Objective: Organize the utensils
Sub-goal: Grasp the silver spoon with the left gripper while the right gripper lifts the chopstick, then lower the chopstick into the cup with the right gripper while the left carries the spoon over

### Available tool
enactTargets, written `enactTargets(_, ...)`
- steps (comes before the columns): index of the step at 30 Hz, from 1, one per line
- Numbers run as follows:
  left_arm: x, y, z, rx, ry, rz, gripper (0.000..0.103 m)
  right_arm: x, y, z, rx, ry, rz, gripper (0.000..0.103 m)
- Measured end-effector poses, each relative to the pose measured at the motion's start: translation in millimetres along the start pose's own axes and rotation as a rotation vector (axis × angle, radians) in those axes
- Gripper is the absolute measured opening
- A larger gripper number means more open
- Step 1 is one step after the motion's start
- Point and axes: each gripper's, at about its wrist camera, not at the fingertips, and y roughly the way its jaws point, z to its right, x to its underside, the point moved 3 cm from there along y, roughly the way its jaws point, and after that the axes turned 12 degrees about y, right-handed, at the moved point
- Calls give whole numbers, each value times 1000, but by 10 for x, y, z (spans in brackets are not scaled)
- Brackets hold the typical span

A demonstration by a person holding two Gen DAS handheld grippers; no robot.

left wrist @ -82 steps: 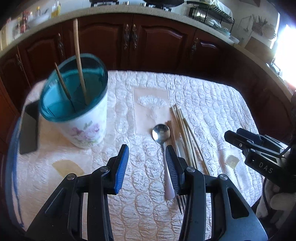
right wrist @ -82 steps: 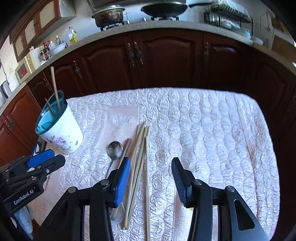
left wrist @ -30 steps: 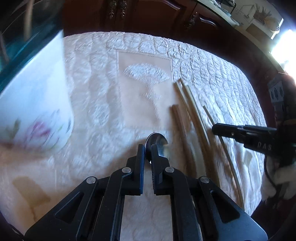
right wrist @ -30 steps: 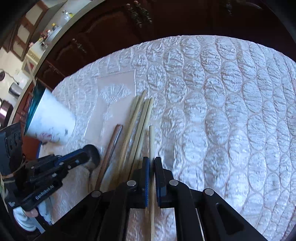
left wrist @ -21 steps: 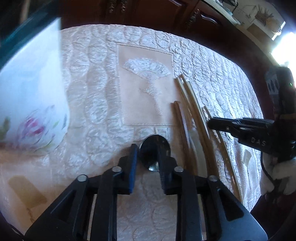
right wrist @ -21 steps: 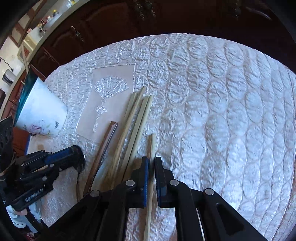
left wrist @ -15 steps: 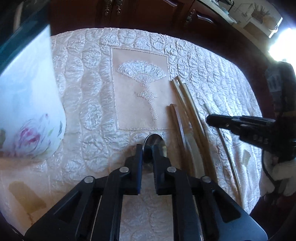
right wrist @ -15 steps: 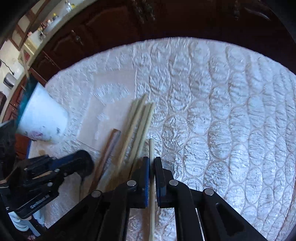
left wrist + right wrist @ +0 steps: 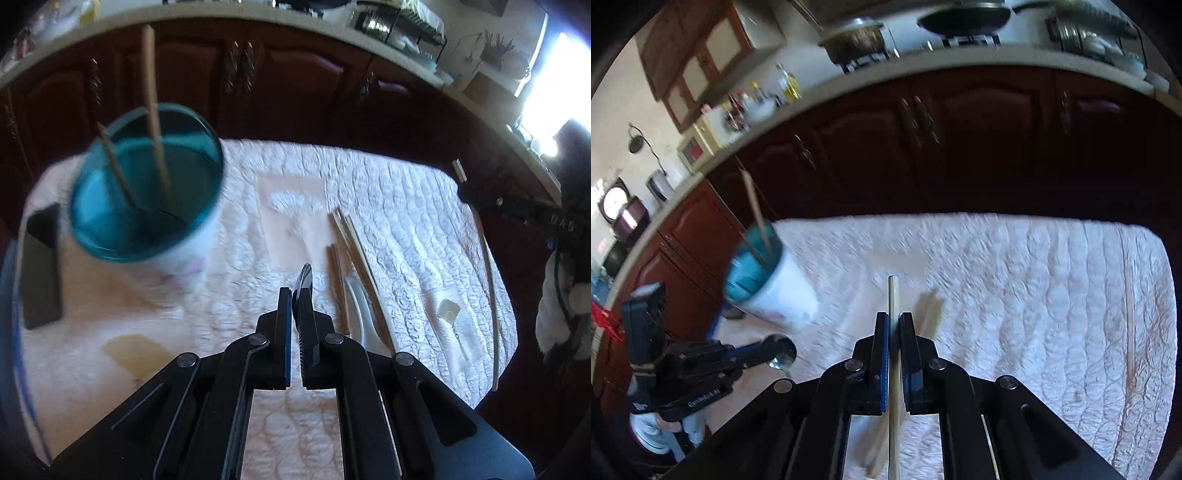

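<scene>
My left gripper (image 9: 295, 295) is shut on a metal spoon (image 9: 303, 275), whose bowl sticks up edge-on past the fingertips, lifted off the cloth. My right gripper (image 9: 894, 317) is shut on a pale wooden chopstick (image 9: 893, 295), also raised. In the left wrist view the right gripper (image 9: 476, 195) is at the far right, and the chopstick (image 9: 489, 280) curves down from it. The right wrist view has the left gripper (image 9: 775, 349) with the spoon (image 9: 781, 358) at lower left. The white cup (image 9: 147, 184) with a teal inside holds two chopsticks.
Several chopsticks (image 9: 354, 251) and a white utensil (image 9: 358, 306) lie on the quilted white cloth (image 9: 406, 229), right of the left gripper. A dark flat phone (image 9: 40, 266) lies left of the cup. Dark wooden cabinets (image 9: 960, 147) stand behind the table.
Both grippers have risen from the cloth, the left with the spoon and the right with the chopstick. The cup's open top has come into the left wrist view.
</scene>
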Motion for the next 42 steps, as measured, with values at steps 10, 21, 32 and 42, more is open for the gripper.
enactTargets(10,-52,-672,-178,-66,5,107,2,-162,-124,-842,-98,-77,62,5)
enactTargets(21,-537,-1360,-832,-244,-27,255,2,-839,306,-1638,-197,-53,203,5)
enactTargets(32,-936,-1158,-1335,-432,0,283,2,-1377,893,-1919,-216,-58,317,5)
enactTargets(42,-883,-763,-1326,-517,67,257,2,-1284,1330,-1874,-220,-86,375,5)
